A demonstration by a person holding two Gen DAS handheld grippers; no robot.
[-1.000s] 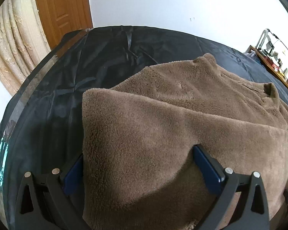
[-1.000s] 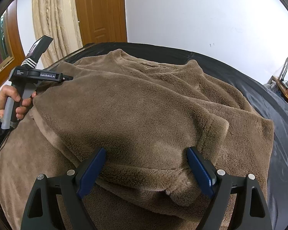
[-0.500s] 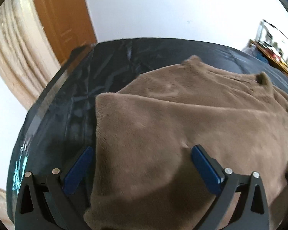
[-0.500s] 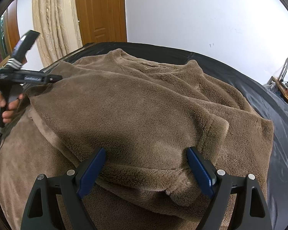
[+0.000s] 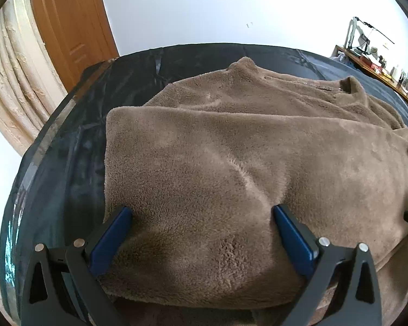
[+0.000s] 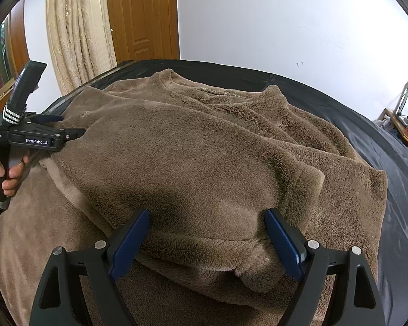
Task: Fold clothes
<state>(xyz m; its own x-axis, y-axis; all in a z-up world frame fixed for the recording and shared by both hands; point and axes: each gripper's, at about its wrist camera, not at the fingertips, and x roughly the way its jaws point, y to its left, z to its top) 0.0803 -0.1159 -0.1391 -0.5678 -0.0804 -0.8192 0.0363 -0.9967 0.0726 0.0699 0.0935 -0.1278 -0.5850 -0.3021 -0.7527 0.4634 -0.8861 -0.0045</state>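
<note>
Right wrist cam: I'm keeping both grippers (image 6: 206,233) (image 5: 201,232) open over fleece (image 6: 204,163), mid-fold; next I'm judging a pinch on frame-bottom hem.

One brown fleece garment (image 6: 204,163) lay on one black-covered bed (image 6: 394,190). Two tools showed: left tool (image 5: 201,214), right tool (image 6: 206,217).

The left gripper (image 5: 201,217) is pointed steeply downward, and its two blue fingers (image 5: 108,240) are spread wide apart. Seen from the right wrist camera, its black body is held at the left edge by a hand (image 6: 6,172) closed around the grey handle. The right gripper (image 6: 206,220) is also tilted downward, and its blue fingers (image 6: 284,247) are kept equally wide apart.
</note>
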